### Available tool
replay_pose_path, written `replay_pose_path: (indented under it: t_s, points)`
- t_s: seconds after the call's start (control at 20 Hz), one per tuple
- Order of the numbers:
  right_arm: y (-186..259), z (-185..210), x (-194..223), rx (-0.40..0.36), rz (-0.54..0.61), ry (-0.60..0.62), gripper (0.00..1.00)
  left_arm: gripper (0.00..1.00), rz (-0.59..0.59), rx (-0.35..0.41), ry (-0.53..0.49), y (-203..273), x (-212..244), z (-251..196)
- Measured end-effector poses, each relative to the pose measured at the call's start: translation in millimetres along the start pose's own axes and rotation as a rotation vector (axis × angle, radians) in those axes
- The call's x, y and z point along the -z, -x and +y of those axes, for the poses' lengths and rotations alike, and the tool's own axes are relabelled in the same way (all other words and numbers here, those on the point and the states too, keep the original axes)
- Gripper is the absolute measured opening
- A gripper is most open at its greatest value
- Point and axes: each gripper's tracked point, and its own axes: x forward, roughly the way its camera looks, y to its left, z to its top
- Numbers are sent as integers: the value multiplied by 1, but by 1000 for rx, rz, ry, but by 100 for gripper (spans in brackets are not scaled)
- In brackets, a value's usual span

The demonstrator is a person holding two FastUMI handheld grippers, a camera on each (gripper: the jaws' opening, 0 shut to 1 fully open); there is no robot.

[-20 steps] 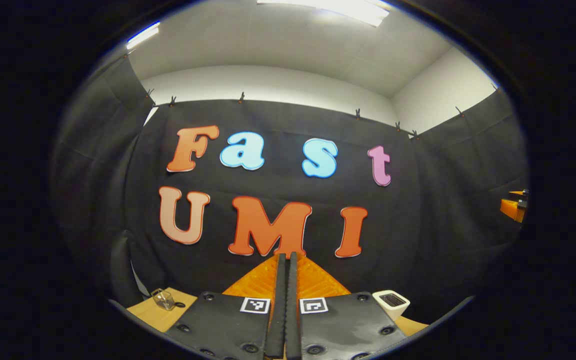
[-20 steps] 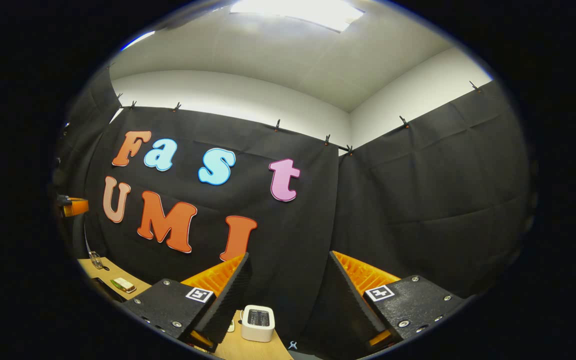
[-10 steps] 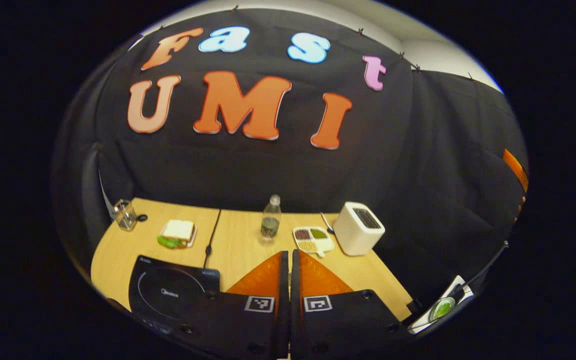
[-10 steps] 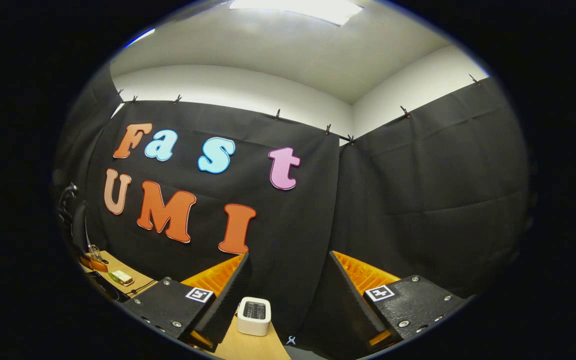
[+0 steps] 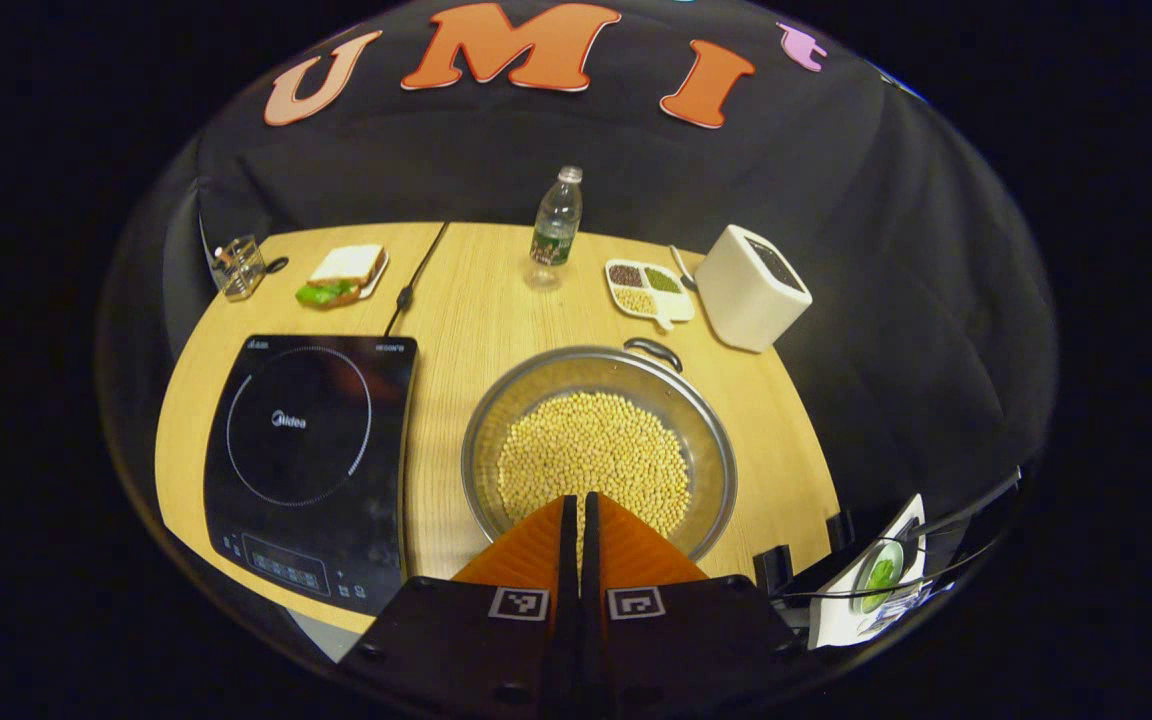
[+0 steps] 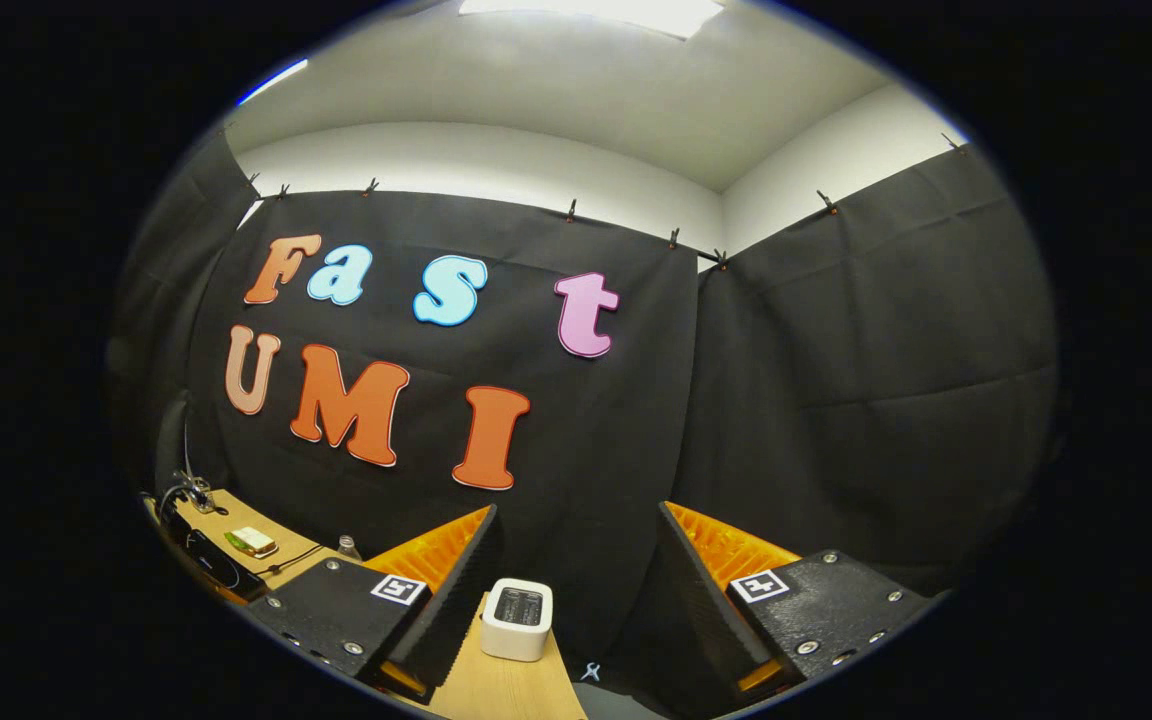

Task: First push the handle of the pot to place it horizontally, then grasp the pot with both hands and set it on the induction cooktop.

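Note:
A steel pot (image 5: 711, 455) full of yellow beans sits on the wooden table (image 5: 476, 300), right of centre. One dark loop handle (image 5: 653, 350) shows on its far rim, a little to the right. A black induction cooktop (image 5: 308, 455) lies flat to the left of the pot. My left gripper (image 5: 576, 500) is shut with nothing in it, and hangs above the pot's near rim, hiding that part. My right gripper (image 6: 578, 515) is open and empty, pointing at the booth wall high above the table's right end.
At the back of the table stand a water bottle (image 5: 556, 222), a divided tray of grains (image 5: 644, 288), a white toaster (image 5: 751, 288) (image 6: 518, 618), a sandwich plate (image 5: 341, 275) and a small glass box (image 5: 236, 266). A cable (image 5: 414, 285) runs back from the cooktop.
The left gripper has tipped steeply downward from the wall to the table, bringing the cooktop and then the pot into sight. The right gripper has hardly moved and stays open.

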Motion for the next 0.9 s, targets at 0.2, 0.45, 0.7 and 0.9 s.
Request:
replay_pose_path:
  t_s: [0.2,0.45,0.7,0.9]
  points:
    - [-4,1,14,-30,15,-16,95,9,107,-22,90,-14,41,3]
    - [-11,3,28,-71,39,-43,95,8,225,-37,191,-23,85,2]
    - [-13,8,40,-100,62,-61,95,8,336,-42,260,-31,126,-4]
    - [-14,11,44,-117,72,-71,95,8,385,-72,298,-43,143,-5]
